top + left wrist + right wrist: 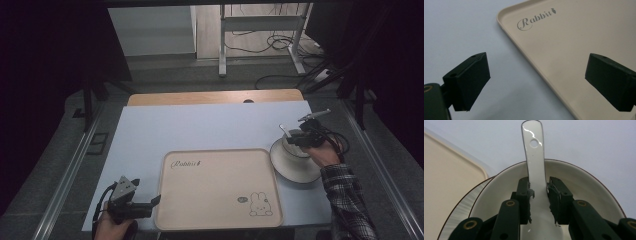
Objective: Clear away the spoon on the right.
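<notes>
White glossy spoon (pixel 535 167) with holed handle sits clamped in right gripper (pixel 539 197) jaws; left gripper (pixel 536 80) jaws apart.

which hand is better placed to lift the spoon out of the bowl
Right. The right gripper is already shut on the spoon inside the bowl, while the left gripper hangs open at the tray's edge.

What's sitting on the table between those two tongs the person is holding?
In the high view, the beige tray lies between the left tongs and the right tongs, and nothing rests on it.
</notes>
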